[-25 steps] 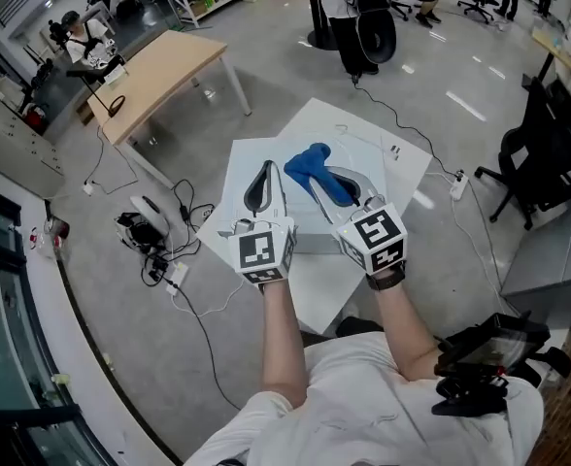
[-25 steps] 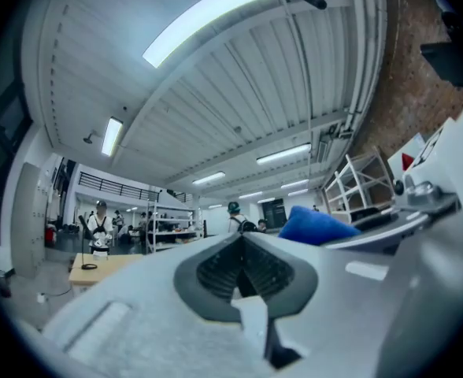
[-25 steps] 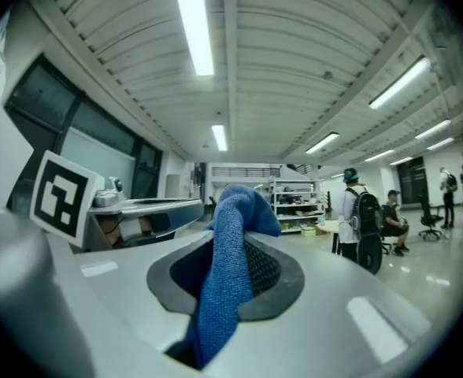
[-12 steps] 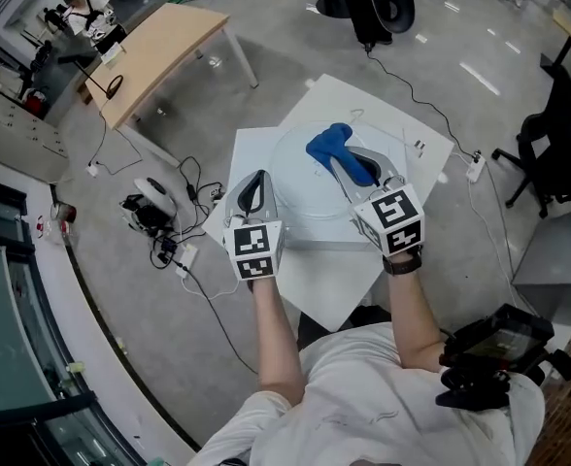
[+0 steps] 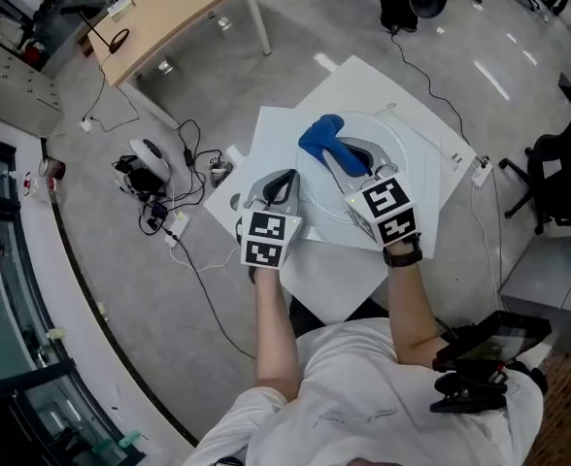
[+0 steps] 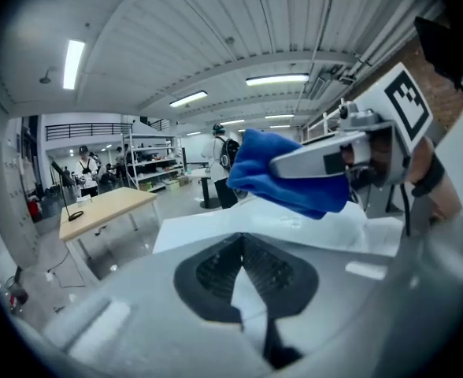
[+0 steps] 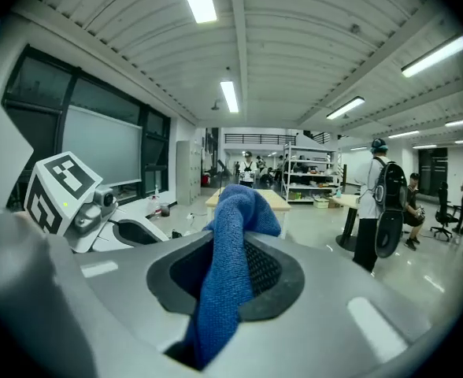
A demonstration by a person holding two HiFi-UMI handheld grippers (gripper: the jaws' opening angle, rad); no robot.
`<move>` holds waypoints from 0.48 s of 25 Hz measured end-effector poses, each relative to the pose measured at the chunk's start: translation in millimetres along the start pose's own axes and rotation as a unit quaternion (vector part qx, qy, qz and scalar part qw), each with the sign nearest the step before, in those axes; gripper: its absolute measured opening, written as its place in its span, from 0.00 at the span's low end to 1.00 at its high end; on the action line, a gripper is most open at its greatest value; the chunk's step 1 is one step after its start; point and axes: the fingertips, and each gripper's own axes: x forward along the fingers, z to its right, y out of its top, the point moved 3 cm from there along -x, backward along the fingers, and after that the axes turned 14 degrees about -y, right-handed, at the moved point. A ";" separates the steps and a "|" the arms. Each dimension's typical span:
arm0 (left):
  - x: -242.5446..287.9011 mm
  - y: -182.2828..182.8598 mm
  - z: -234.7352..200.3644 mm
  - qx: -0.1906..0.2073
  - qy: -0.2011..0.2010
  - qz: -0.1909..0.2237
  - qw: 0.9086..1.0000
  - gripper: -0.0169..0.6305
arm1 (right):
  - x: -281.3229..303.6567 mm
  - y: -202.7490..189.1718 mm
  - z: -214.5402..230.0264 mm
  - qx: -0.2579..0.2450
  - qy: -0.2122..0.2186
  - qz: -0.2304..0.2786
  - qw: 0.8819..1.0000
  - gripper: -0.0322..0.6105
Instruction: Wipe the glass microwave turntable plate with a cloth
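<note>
Glass turntable plate lies flat on the white table. Blue cloth has barely shifted from the plate's far-left rim, clamped in my right gripper, so I judge wiping is just starting. My left gripper, jaws together and empty, stays beside the plate's near-left rim.

Wooden table: on the floor, well apart from the white tabletop.
Cable tangle: floor, beside the tabletop's left corner.
Office chair: floor, beyond the tabletop's right corner.
</note>
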 end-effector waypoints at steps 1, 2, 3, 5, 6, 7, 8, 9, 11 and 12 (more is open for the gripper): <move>2.3 -1.4 -1.2 -0.004 -0.006 -0.004 1.000 0.03 | 5.4 -1.2 -5.4 -0.010 0.010 -0.008 1.000 0.15; 4.7 -2.5 -2.4 -0.006 -0.012 -0.008 1.000 0.03 | 10.7 -2.7 -10.4 -0.020 0.020 -0.015 0.999 0.15; 7.1 -3.8 -3.4 -0.007 -0.017 -0.012 1.000 0.03 | 15.4 -3.8 -15.8 -0.029 0.029 -0.023 0.999 0.15; 12.2 -7.7 -3.4 -0.009 -0.031 -0.025 0.999 0.03 | 23.2 -7.1 -26.0 -0.045 0.048 -0.042 0.997 0.15; 14.9 -10.0 -2.7 -0.009 -0.040 -0.032 0.999 0.03 | 27.1 -10.1 -29.8 -0.052 0.055 -0.054 0.996 0.15; 17.4 -12.1 -1.9 -0.010 -0.049 -0.041 0.998 0.03 | 31.2 -13.3 -32.7 -0.059 0.062 -0.066 0.994 0.15; 19.7 -14.1 -1.2 -0.009 -0.057 -0.050 0.997 0.03 | 35.6 -16.6 -35.3 -0.068 0.069 -0.079 0.992 0.15; 21.6 -15.7 -0.7 -0.006 -0.065 -0.061 0.996 0.03 | 40.1 -19.9 -37.7 -0.080 0.077 -0.092 0.990 0.15; 24.9 -18.7 1.3 0.004 -0.076 -0.086 0.993 0.03 | 48.3 -27.3 -41.8 -0.127 0.092 -0.122 0.980 0.15; 26.2 -19.9 2.4 0.010 -0.079 -0.096 0.992 0.03 | 51.5 -31.5 -43.3 -0.158 0.098 -0.138 0.973 0.15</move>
